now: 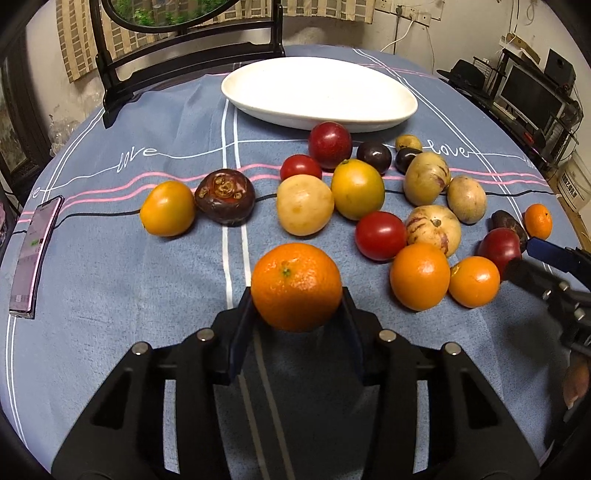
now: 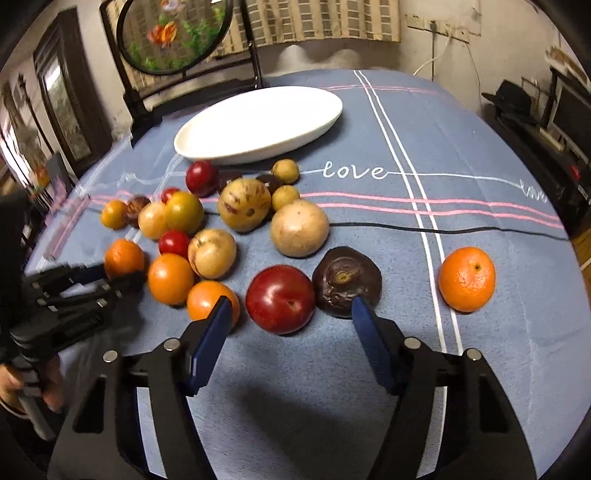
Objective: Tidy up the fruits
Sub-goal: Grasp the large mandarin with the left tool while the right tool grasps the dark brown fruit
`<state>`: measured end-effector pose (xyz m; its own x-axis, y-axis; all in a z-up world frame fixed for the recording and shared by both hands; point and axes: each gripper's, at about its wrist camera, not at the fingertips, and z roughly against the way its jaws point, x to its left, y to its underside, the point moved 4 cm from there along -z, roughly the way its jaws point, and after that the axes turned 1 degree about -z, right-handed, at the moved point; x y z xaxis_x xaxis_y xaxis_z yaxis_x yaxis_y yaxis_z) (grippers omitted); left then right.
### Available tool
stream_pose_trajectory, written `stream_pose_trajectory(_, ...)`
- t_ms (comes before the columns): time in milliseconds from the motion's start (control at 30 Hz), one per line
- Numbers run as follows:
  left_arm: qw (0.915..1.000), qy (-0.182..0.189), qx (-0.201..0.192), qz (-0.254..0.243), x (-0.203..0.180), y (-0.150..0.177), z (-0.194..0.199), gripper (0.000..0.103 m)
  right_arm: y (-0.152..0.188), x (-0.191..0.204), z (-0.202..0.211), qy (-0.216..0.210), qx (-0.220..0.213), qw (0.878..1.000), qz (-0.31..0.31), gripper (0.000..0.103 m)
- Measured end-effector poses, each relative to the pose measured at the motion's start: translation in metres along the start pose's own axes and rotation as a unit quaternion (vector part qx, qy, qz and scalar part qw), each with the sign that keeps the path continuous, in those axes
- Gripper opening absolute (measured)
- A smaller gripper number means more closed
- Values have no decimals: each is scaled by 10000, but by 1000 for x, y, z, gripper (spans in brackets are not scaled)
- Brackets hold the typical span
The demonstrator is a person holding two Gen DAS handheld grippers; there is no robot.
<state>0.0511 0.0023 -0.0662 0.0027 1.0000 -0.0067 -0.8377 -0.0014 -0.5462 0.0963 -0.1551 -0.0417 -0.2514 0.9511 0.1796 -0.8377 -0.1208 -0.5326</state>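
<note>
My left gripper (image 1: 296, 295) is shut on an orange (image 1: 296, 287) and holds it just above the blue tablecloth; it also shows in the right wrist view (image 2: 123, 258). A white oval plate (image 1: 317, 92) lies empty at the back, also in the right wrist view (image 2: 258, 123). Several fruits lie loose between it and me: oranges, red tomatoes, yellow fruits, striped pepino melons, dark mangosteens. My right gripper (image 2: 290, 308) is open, its fingers either side of a red plum (image 2: 280, 299). A dark mangosteen (image 2: 346, 281) sits by its right finger.
A phone (image 1: 35, 254) lies at the table's left edge. A black stand with a round fish bowl (image 2: 173, 33) is behind the plate. A lone orange (image 2: 466, 278) sits at the right. A desk with a monitor (image 1: 532, 96) stands beyond the table's right side.
</note>
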Motion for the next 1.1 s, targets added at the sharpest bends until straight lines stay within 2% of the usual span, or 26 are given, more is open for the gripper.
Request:
stream_pose_trajectory(67, 10000, -4, -8, -2, 0, 0, 0, 46, -3, -3, 3, -266, -69, 9995, -161, 62)
stream_pose_trajectory(167, 10000, 14, -11, 4, 1, -1, 0, 46, 0, -4, 1, -317, 79, 9993, -184, 60)
stream_pose_trajectory(433, 10000, 57, 26, 14, 0, -1, -2, 47, -4, -18, 19, 421, -250, 9986, -186, 60)
stream_pose_trajectory(567, 10000, 34, 19, -15, -1, 0, -3, 47, 4, -21, 9, 897, 114, 9956, 235, 52)
stream_pose_trajectory(667, 10000, 20, 16, -27, -1, 0, -3, 47, 12, -25, -5, 1106, 401, 9922, 422, 51)
stream_pose_trajectory(800, 10000, -7, 4, -59, -1, 0, -4, 47, 5, -21, -24, 1213, 514, 9892, 635, 48)
stream_pose_trajectory(933, 10000, -11, 1, -68, -1, 0, -4, 47, -12, -12, -27, 1281, 276, 9868, 950, 44)
stream_pose_trajectory(1100, 10000, -12, 1, -71, -1, 0, -3, 47, -23, -14, -29, 1080, 167, 9896, 938, 45)
